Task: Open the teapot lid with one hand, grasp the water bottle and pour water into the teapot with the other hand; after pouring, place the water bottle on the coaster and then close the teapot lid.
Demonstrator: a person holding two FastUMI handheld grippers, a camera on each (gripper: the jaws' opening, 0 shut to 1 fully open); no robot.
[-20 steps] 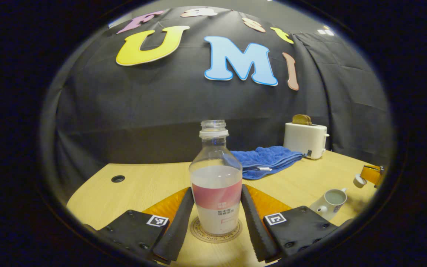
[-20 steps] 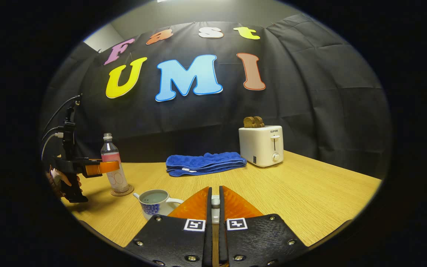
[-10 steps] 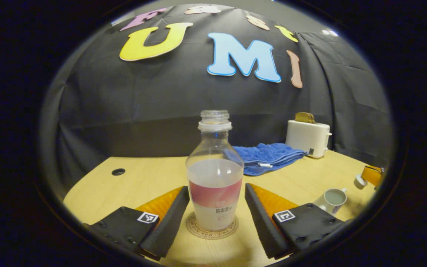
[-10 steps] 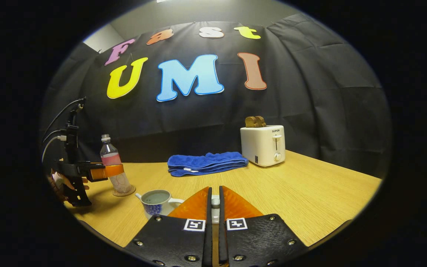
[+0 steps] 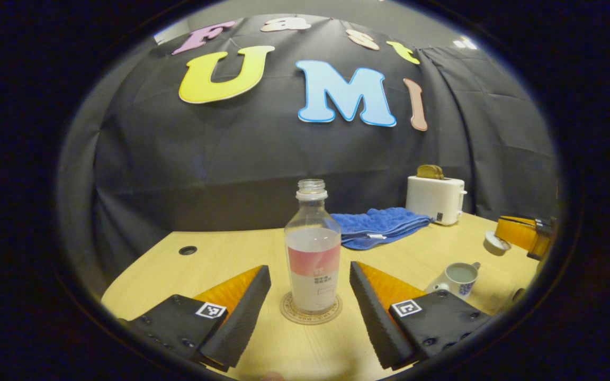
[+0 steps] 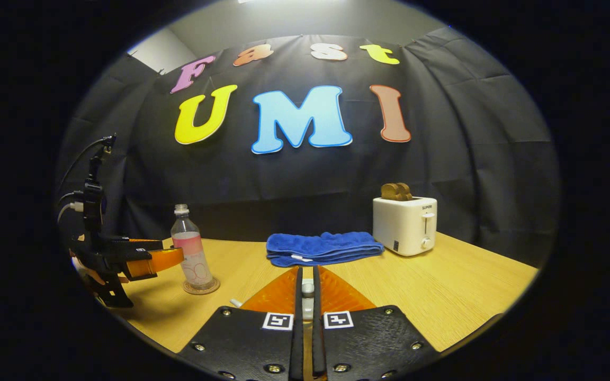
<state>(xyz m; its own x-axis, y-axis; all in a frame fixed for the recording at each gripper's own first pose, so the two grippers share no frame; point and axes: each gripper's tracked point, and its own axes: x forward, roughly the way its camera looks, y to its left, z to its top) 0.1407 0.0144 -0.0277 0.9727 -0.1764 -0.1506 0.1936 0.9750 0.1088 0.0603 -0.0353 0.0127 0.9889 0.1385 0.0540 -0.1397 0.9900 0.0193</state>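
Observation:
The clear water bottle [image 5: 313,270], uncapped and part full with a pink label, stands upright on the round coaster [image 5: 311,316]. My left gripper [image 5: 309,271] is open, its fingers a little short of the bottle on either side and not touching it. To the right sits the small white teapot [image 5: 456,278], lidless and holding water. Beyond it the right gripper [image 5: 519,233] holds the white lid [image 5: 494,242] in the air. In the right gripper view, my right gripper [image 6: 307,275] is shut on the lid's knob [image 6: 308,288]. The bottle [image 6: 191,254] and left gripper [image 6: 151,259] are at left. Only the teapot's spout [image 6: 236,302] peeks out beside the fingers.
A folded blue towel [image 5: 379,226] lies at the back of the wooden table [image 5: 220,259]. A white toaster [image 5: 436,198] with bread in it stands at the back right. A cable hole [image 5: 187,250] is at the table's back left. A hand [image 6: 90,272] holds the left gripper.
My left gripper opened off the bottle and drew back, leaving it on the coaster. My right gripper shifted with the lid, so the teapot has slipped under its fingers.

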